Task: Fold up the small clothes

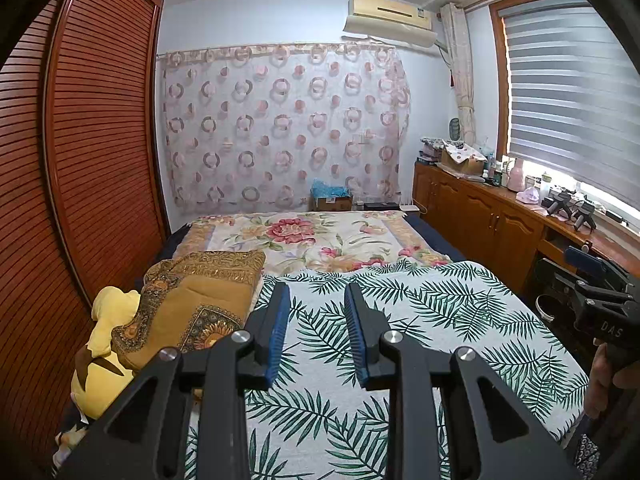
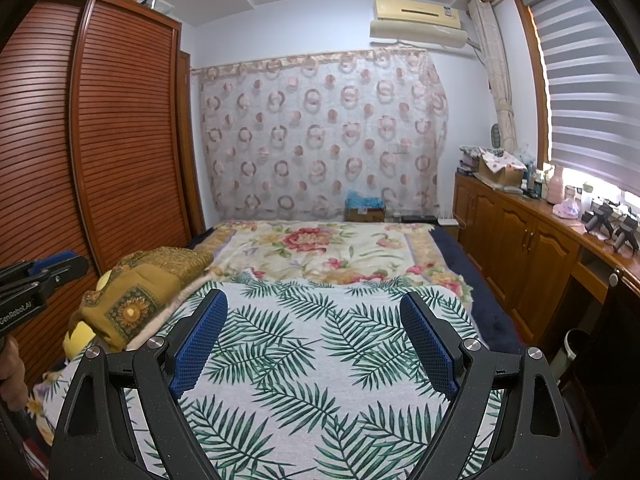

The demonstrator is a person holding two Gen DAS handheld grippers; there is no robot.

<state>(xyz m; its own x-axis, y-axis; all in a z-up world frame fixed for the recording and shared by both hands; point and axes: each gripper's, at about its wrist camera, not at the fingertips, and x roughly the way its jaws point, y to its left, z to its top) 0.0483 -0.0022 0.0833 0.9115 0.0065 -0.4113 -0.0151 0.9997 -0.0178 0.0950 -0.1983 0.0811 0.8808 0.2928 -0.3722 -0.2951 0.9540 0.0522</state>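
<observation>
A white cloth printed with green palm leaves (image 1: 420, 320) (image 2: 312, 352) lies spread flat over the near end of the bed. I can make out no separate small garment on it. My left gripper (image 1: 317, 288) hovers over the cloth's left part, its blue-padded fingers a narrow gap apart with nothing between them. My right gripper (image 2: 313, 296) hangs over the middle of the cloth, jaws spread wide and empty. Each gripper also shows in the other's view: the right one (image 1: 600, 300) at the far right edge, the left one (image 2: 40, 276) at the far left edge.
A floral blanket (image 1: 312, 240) covers the far half of the bed. A folded ochre patterned quilt (image 1: 200, 300) and a yellow plush toy (image 1: 108, 344) sit at the bed's left side by the louvred wardrobe (image 1: 100, 140). A wooden cabinet (image 1: 480, 216) with clutter runs along the right.
</observation>
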